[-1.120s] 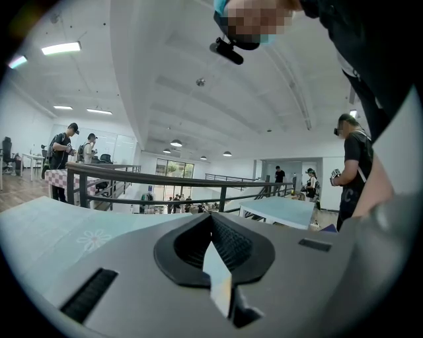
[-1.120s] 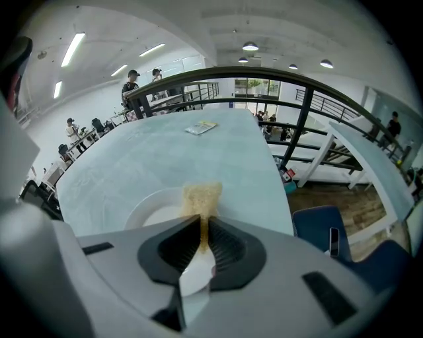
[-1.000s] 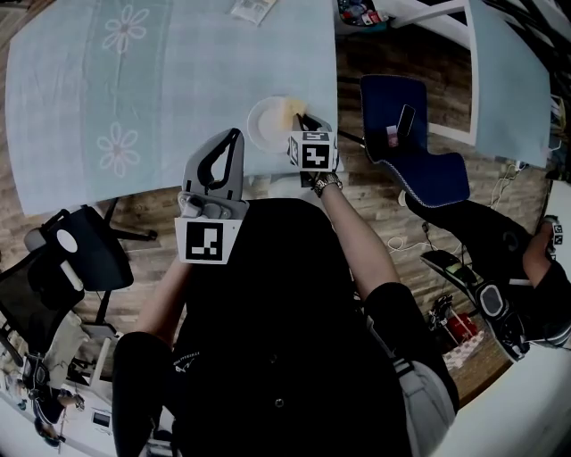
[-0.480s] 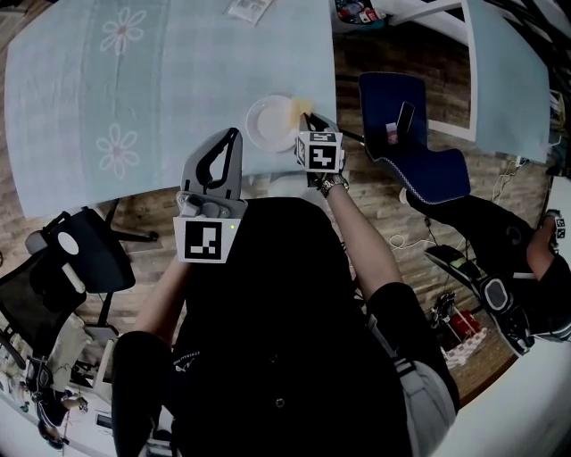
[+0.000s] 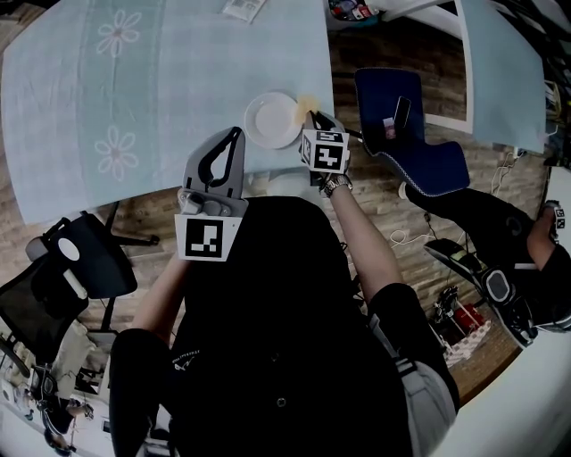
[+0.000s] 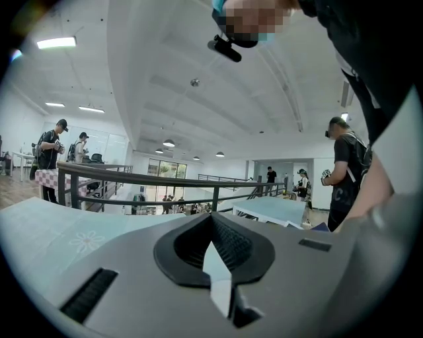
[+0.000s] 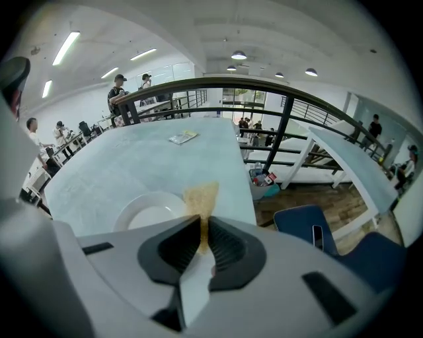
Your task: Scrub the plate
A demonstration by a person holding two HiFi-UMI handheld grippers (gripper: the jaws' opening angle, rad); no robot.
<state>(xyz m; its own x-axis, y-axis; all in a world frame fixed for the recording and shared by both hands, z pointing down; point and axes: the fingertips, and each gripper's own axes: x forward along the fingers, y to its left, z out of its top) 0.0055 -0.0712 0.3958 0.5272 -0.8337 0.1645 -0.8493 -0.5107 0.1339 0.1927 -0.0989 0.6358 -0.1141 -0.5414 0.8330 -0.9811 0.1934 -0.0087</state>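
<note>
Pale blue flower-print cloth covers the table; the room is an open hall with railings behind.

- **Plate:** the white plate lies flat near the table's near right corner.
- **Right gripper:** your right gripper has its fingers pinching a tan sponge pad at the plate's right rim. Whether the pad touches the plate can't be resolved.
- **Left gripper:** your left gripper sits on the near-left side of the plate, tilted up away from it, with its fingers pressed together on nothing.
- **Handling (judged):** the plate looks rigid, glazed, slick and breakable, and likely to skid on the cloth under scrubbing. Pin its left rim from above rather than pinching it. The pad looks soft, light and compressible, and you hold it by one edge.
- **Writing:** none is legible. A packet lies far beyond the plate, its print too small to read.
</note>
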